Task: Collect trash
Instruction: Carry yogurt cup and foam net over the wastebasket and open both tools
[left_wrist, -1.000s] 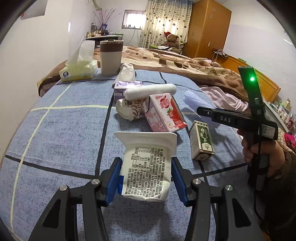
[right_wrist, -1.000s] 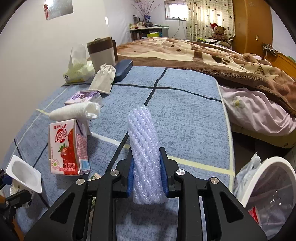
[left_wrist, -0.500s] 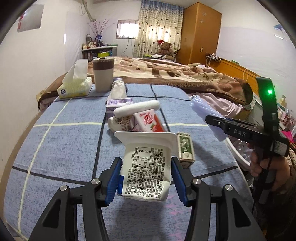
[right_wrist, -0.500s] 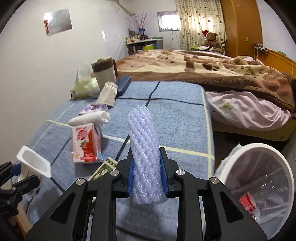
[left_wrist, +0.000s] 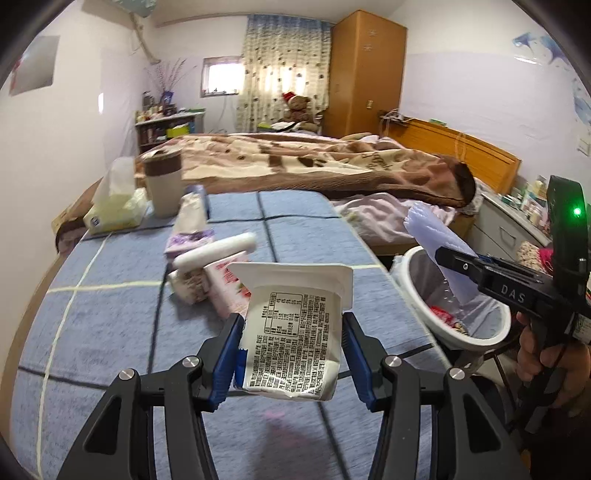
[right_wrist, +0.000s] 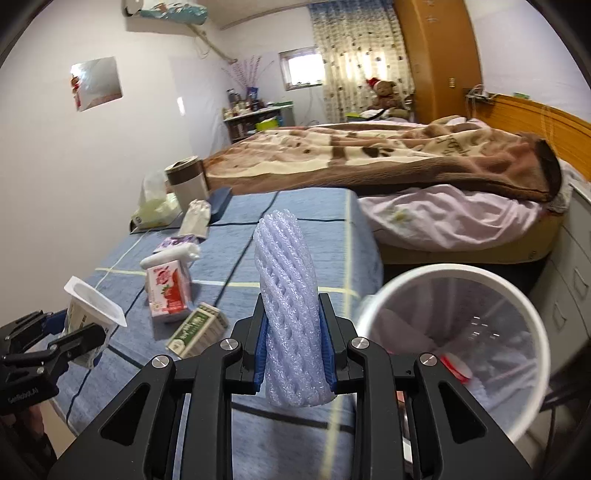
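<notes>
Here the left gripper clamps a yogurt cup above the bed's near edge, while the right gripper pinches a foam net beside the bin.

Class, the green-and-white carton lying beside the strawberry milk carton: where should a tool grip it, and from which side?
Grip the green-and-white carton across its narrow width at mid-length, coming from above: it lies flat on the blue tablecloth, long sides exposed, apart from the strawberry milk carton.
</notes>
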